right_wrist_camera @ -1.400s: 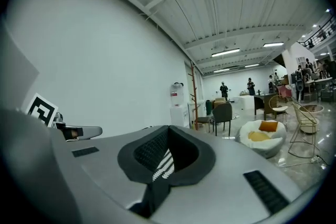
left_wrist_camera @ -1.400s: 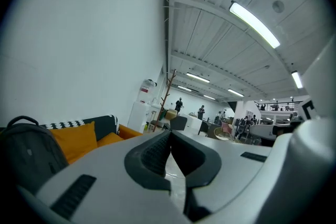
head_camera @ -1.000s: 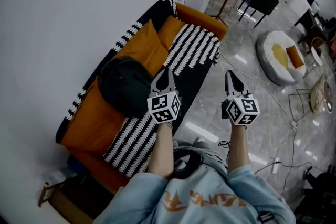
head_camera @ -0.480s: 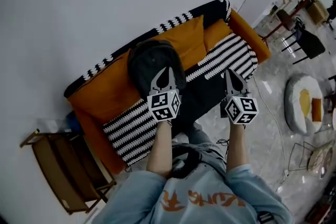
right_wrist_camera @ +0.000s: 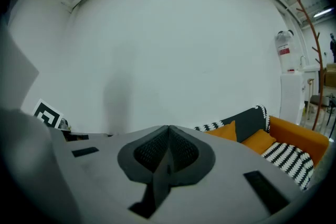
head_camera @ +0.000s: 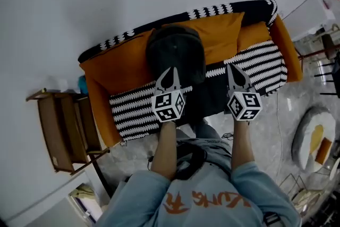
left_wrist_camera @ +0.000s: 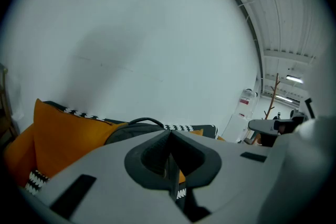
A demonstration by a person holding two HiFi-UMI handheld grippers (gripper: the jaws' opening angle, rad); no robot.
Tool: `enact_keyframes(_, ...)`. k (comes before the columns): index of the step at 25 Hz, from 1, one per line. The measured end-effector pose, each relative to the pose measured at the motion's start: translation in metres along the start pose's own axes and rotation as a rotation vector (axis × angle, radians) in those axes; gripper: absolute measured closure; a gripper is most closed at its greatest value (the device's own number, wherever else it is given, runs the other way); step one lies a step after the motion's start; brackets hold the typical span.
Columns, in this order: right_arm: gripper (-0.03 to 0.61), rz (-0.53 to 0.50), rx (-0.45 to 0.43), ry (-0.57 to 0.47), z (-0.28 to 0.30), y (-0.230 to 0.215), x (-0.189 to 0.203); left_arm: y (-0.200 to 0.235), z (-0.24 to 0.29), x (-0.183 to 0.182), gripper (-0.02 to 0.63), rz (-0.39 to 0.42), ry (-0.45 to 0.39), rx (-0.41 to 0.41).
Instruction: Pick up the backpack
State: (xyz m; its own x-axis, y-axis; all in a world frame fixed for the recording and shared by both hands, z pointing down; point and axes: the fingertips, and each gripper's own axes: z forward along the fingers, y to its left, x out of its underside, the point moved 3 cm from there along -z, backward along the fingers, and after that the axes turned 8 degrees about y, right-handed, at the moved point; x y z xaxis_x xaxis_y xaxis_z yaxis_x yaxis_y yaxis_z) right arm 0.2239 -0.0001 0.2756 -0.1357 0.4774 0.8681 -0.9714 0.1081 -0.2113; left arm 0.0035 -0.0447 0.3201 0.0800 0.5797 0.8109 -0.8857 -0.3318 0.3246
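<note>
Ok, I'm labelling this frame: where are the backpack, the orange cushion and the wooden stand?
backpack [head_camera: 175, 53], head view, middle of its dark front.
orange cushion [head_camera: 220, 37], head view, centre of its face.
wooden stand [head_camera: 56, 133], head view, its flat brown panel.

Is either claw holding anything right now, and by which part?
Nothing is held. The left claw and the right claw are both shut and empty; the dark fabric backpack rests ungripped on the orange sofa.
</note>
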Motion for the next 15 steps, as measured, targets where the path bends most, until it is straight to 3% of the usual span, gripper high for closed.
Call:
enact_keyframes(8, 0.580, 0.036, -0.129, 0.099, 0.042, -0.019, 0.026, 0.002, 0.000, 0.040, 0.594, -0.056, 0.070, -0.136)
enact_keyframes(15, 0.580, 0.056, -0.187, 0.179, 0.085, 0.007, 0.058, 0.051, -0.003, 0.064, 0.594, -0.117, 0.105, -0.210)
